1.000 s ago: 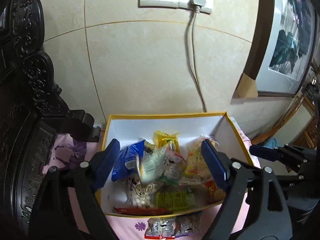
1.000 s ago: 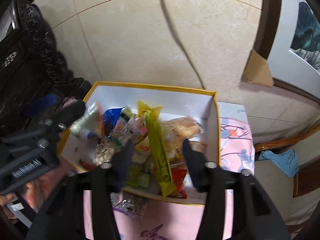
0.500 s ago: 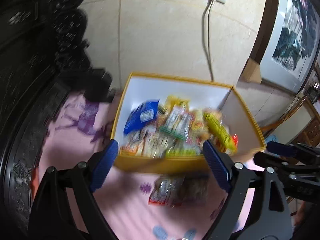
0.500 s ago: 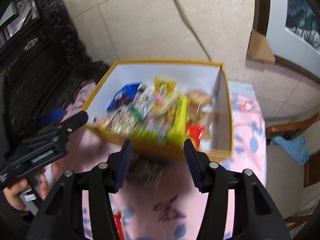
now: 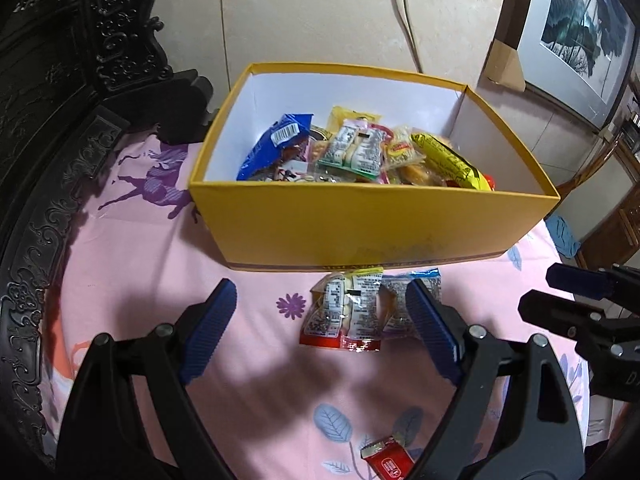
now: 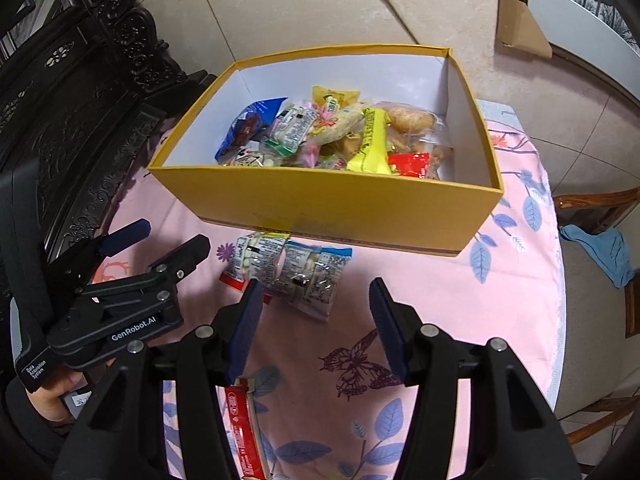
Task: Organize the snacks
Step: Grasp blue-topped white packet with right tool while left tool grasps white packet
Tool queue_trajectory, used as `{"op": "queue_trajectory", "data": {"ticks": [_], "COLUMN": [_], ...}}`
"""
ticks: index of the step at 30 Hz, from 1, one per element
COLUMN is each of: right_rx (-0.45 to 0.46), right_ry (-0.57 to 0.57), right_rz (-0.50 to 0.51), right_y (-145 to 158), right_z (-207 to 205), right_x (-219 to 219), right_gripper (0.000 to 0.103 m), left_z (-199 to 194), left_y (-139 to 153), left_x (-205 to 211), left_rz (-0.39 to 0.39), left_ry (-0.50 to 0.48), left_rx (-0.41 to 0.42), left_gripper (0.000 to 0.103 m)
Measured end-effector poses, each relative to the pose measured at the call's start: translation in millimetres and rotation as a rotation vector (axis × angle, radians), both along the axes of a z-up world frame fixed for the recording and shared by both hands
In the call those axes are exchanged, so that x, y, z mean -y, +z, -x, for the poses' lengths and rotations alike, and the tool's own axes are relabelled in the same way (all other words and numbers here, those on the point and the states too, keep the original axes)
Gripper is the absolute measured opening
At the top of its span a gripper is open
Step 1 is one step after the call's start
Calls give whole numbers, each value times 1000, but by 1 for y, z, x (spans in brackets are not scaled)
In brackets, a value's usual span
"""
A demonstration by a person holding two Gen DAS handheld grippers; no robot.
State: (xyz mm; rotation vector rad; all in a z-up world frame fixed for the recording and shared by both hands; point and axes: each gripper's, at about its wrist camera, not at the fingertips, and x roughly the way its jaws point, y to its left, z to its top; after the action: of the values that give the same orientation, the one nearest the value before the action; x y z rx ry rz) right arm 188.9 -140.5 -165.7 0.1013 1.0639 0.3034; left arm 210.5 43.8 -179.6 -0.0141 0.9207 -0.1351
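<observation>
Jaws first: we find the left gripper [image 5: 320,332] with its blue pads spread wide and nothing between them, held above the pink cloth [image 5: 152,264]; its right pad overlaps, in the left wrist view, the edge of a small cluster of snack packets [image 5: 352,312]. We find the right gripper [image 6: 316,328] likewise spread and empty, its left pad just beside the same cluster of packets [image 6: 288,268]. From the right wrist view we also see the left gripper [image 6: 156,236] off to the left, parted, with the person's hand [image 6: 48,396] below it. The loose packets lie flat on the cloth, just in front of the near wall of the yellow box [image 5: 360,224], close to touching it; we cannot tell whether they touch. Inside the box sits a heap of snacks: a blue bag [image 5: 276,144] at the left, a green-trimmed clear packet [image 5: 356,152] in the middle, a long yellow packet [image 5: 452,160] at the right. A red packet [image 5: 386,462] lies on the cloth nearer to us, well apart from the box. Beyond the box we note dark carved furniture [image 5: 80,80] at the left, a tiled wall [image 5: 320,12] with a hanging cable [image 5: 404,12], and a framed picture [image 5: 580,28] at the right.
</observation>
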Motion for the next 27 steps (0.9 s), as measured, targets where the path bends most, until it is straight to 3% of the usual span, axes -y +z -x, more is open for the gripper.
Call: {"op": "queue_trajectory", "data": {"ticks": [13, 27], "right_rx": [-63, -63], "right_ry": [-10, -47], "right_rz": [0, 4], "right_y": [-54, -89], "right_z": [-6, -36], "right_x": [-19, -47], "right_gripper": [56, 56], "left_z": [-24, -32], "left_y": [-35, -47], "left_x": [1, -17], "left_rz": [-33, -23], "left_ry": [1, 21], "left_rx": [-57, -57], "left_gripper": [88, 88]}}
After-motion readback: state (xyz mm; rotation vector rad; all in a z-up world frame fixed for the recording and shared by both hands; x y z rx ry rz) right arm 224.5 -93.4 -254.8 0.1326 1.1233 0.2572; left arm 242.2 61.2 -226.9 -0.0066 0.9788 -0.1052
